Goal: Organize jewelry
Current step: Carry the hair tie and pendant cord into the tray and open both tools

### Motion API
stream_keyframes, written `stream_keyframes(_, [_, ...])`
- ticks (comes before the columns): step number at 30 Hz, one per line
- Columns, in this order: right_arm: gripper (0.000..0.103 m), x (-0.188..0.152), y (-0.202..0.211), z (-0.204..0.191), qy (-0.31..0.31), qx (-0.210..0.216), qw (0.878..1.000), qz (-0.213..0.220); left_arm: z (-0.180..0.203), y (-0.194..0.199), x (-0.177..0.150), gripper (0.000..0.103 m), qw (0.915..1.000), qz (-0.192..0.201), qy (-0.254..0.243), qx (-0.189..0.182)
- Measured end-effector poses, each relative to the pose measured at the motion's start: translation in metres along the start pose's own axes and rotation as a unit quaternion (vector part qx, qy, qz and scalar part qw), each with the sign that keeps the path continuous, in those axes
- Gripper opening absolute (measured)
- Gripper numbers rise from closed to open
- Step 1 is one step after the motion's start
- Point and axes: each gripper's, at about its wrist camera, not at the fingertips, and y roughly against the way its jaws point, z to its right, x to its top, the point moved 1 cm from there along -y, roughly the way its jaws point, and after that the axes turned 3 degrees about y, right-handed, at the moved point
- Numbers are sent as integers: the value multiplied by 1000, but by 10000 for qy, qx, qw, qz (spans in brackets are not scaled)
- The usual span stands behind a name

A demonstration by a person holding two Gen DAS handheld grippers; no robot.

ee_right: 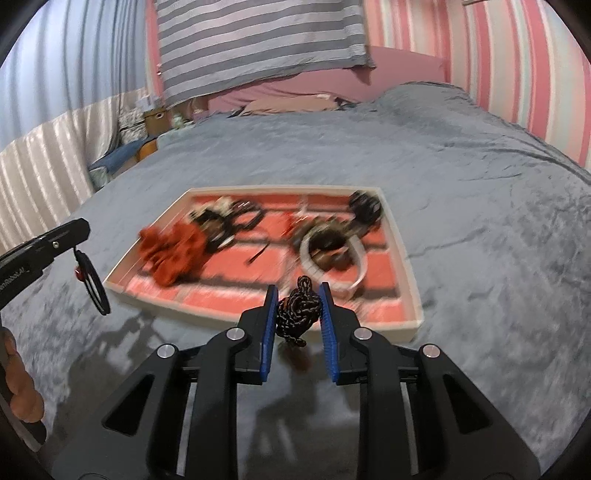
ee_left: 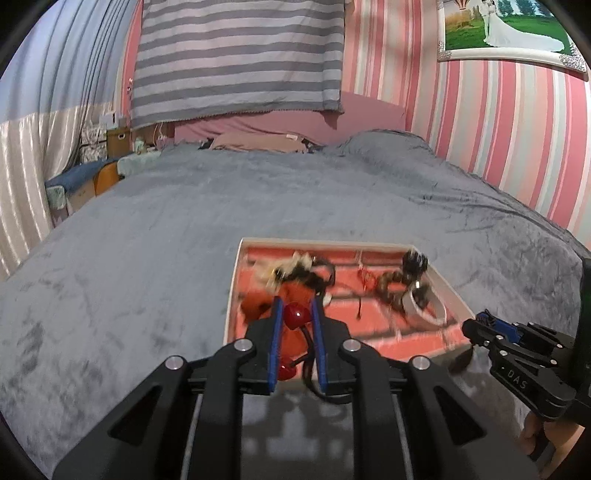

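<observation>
A white-rimmed tray (ee_left: 232, 288) with a red-orange lining lies on the grey bed; it also shows in the right wrist view (ee_right: 402, 258). It holds an orange scrunchie (ee_right: 173, 254), dark hair ties (ee_right: 236, 221), a white bangle (ee_right: 360, 266) and other jewelry. My left gripper (ee_left: 296, 310) is shut on a black hair tie with red cherry beads (ee_left: 295, 315), hanging at the tray's near left edge (ee_right: 90, 277). My right gripper (ee_right: 298, 299) is shut on a black braided speckled cord (ee_right: 297, 314), held above the tray's near edge.
The grey blanket (ee_left: 147, 258) covers the whole bed. A striped cloth (ee_left: 236, 55) hangs over the pink headboard. A framed picture (ee_left: 506, 29) hangs on the striped wall. Boxes and clutter (ee_left: 110, 147) stand at the far left. The right gripper shows at the lower right of the left wrist view (ee_left: 480, 325).
</observation>
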Motion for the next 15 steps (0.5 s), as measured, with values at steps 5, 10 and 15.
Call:
stream_keyframes(5, [23, 20, -27, 25, 7, -207, 9998, 15, 12, -36, 14, 16, 9999, 14, -56, 110])
stream_keyframes(10, [23, 28, -61, 38, 62, -185, 9998, -66, 16, -81, 15, 16, 9993, -180, -164, 278])
stream_keyframes(15, [23, 28, -87, 38, 152, -188, 9995, -203, 9, -115, 4, 16, 9981, -452, -93, 409])
